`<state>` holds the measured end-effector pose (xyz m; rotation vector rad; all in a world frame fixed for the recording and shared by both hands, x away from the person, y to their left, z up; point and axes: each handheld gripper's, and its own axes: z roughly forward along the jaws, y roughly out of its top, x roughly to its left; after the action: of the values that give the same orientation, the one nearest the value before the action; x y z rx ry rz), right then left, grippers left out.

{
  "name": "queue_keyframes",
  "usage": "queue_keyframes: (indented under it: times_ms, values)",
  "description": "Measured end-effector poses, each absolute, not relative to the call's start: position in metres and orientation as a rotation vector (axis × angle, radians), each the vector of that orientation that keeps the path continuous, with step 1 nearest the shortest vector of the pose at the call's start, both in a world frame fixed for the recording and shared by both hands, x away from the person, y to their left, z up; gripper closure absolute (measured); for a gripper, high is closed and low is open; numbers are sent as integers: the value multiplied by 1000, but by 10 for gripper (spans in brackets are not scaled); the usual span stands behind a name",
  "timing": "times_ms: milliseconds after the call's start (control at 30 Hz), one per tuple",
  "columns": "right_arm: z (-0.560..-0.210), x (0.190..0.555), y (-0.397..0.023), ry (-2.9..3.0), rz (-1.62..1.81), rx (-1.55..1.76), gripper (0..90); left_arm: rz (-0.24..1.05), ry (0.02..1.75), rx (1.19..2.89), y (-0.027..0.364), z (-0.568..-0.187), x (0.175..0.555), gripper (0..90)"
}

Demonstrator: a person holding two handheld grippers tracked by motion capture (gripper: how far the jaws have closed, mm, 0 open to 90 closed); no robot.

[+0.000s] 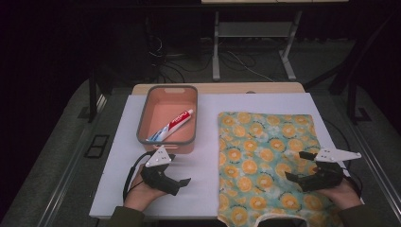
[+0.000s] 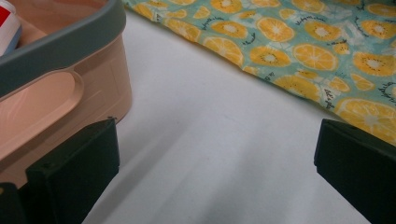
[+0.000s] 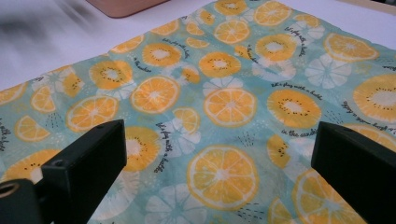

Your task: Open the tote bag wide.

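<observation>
A teal cloth (image 1: 265, 156) printed with orange slices lies flat on the right half of the white table. A salmon basket (image 1: 189, 113) with a grey rim stands at the back left, and a red, white and blue toothpaste tube (image 1: 171, 125) lies slantwise inside it. My left gripper (image 1: 178, 169) is open over bare table just in front of the basket, its jaws wide apart in the left gripper view (image 2: 215, 158). My right gripper (image 1: 299, 165) hangs open above the cloth's right part (image 3: 219, 172), holding nothing.
The white table surface (image 1: 118, 161) ends close to the person's forearms at the front edge. A wooden strip (image 1: 217, 88) runs along the back. Beyond it are dark floor, cables and a metal stand (image 1: 250, 42).
</observation>
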<state>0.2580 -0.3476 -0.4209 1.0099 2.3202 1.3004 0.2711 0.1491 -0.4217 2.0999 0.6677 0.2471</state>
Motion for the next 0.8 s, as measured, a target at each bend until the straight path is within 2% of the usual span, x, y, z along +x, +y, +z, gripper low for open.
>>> queue_keyframes:
  times_ms: [333,633,800]
  values:
    - [-419,256,-347,2311,1312,996,31,218,637,2111,133,-423,266,17]
    - [-421,258,-345,2322,1294,993,30,179,585,2132,109,-428,266,129]
    - [-421,258,-345,2324,1291,999,30,129,542,2133,88,-432,263,144]
